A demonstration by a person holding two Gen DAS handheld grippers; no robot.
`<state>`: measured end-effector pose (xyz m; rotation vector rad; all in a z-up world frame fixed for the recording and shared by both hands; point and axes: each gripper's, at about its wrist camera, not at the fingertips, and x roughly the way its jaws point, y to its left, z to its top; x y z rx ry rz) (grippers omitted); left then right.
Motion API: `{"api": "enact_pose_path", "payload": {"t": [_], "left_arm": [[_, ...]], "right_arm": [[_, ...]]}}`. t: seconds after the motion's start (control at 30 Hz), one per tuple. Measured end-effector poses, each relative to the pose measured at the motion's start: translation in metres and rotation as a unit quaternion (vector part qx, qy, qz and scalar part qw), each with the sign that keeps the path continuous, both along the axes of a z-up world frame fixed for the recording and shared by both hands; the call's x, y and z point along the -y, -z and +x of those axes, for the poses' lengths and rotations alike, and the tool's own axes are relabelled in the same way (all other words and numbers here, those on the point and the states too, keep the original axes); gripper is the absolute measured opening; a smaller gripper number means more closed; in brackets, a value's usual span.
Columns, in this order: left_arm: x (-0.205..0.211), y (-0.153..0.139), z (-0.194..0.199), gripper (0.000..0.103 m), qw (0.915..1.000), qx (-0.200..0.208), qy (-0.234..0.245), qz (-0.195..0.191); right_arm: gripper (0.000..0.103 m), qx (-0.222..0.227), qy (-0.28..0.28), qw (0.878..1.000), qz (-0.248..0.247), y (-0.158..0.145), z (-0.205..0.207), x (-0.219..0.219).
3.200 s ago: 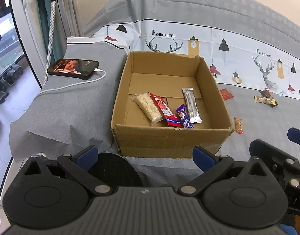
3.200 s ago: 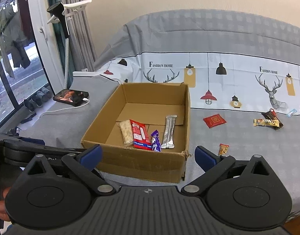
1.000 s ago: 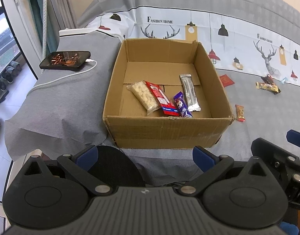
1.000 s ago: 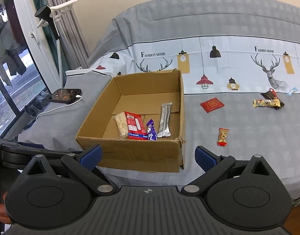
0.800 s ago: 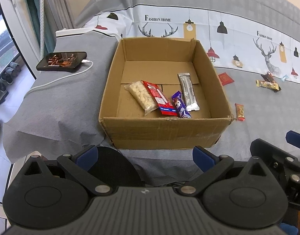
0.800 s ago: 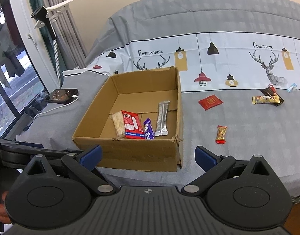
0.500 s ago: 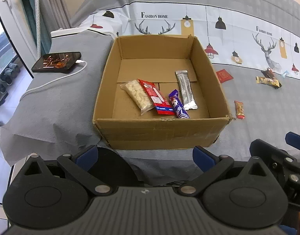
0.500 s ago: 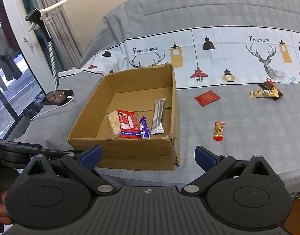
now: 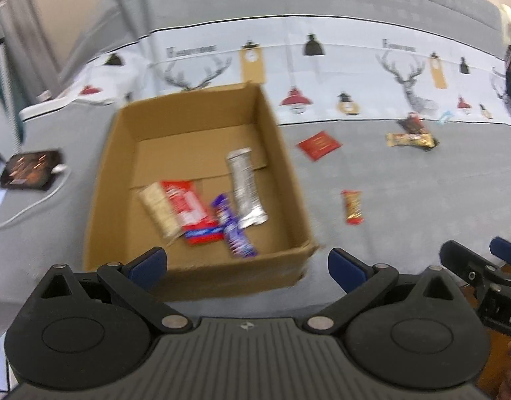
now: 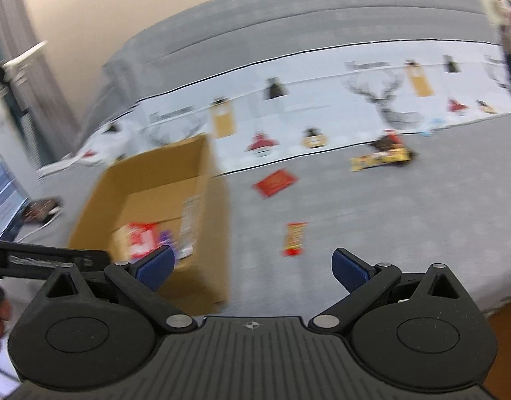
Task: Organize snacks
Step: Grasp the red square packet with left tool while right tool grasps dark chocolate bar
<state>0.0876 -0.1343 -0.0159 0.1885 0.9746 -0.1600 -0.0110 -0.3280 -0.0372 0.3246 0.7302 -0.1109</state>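
Both views are motion-blurred; the cameras have swung right within the last half second. The cardboard box (image 9: 195,180), centred in both views a moment ago, now sits left of centre in the left wrist view and at the left edge in the right wrist view (image 10: 155,206). The loose snacks on the bed cover (image 10: 405,233) have come toward the middle.

Left tool (image 9: 247,261): fingers spread wide, holding nothing, hovering near the box's front wall. Right tool (image 10: 252,266): also spread and empty, now aimed at open cover to the right of the box.

Inside the box, unchanged: a pale cracker packet (image 9: 158,210), a red packet (image 9: 190,210), a purple bar (image 9: 233,230) and a silver stick pack (image 9: 245,190), lying side by side on the floor of the box.

Still outside on the cover:
- a small red-and-gold candy bar (image 10: 294,238), just ahead of the right tool and nearest to it
- a flat red sachet (image 10: 275,181), further back
- a yellow bar (image 10: 379,160) touching a dark wrapper (image 10: 387,141), far right
- a pale blue wrapper (image 10: 430,123) beyond them, too blurred to identify.

A phone (image 9: 30,168) on a white cable lies left of the box, apart from the snacks.

Reading: the swing suggests the right tool is turning to the next pickup, most likely the red-and-gold candy bar. Four items are boxed, five remain out; roughly half done.
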Motion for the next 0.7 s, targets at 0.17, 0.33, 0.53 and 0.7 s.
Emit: {"api": "enact_pose_path", "payload": {"t": [0.17,0.33,0.53,0.7], "left_arm": [[0.048,-0.001,0.043,0.103,0.9998,-0.009,0.017,-0.010],[0.096,0.015,0.096,0.103,0.9993,-0.013,0.034,0.012],[0.143,0.071,0.175,0.103,0.9963,-0.072,0.031,0.037],[0.178,0.123,0.233,0.103,0.9928,-0.087,0.041,0.072]], "right_arm": [[0.100,0.001,0.068,0.998,-0.008,0.007,0.009,0.059],[0.100,0.007,0.104,0.994,-0.021,0.019,0.040,0.115],[0.101,0.007,0.124,0.992,-0.027,0.051,0.112,0.178],[0.101,0.015,0.121,0.989,-0.083,0.089,0.196,0.228]]}}
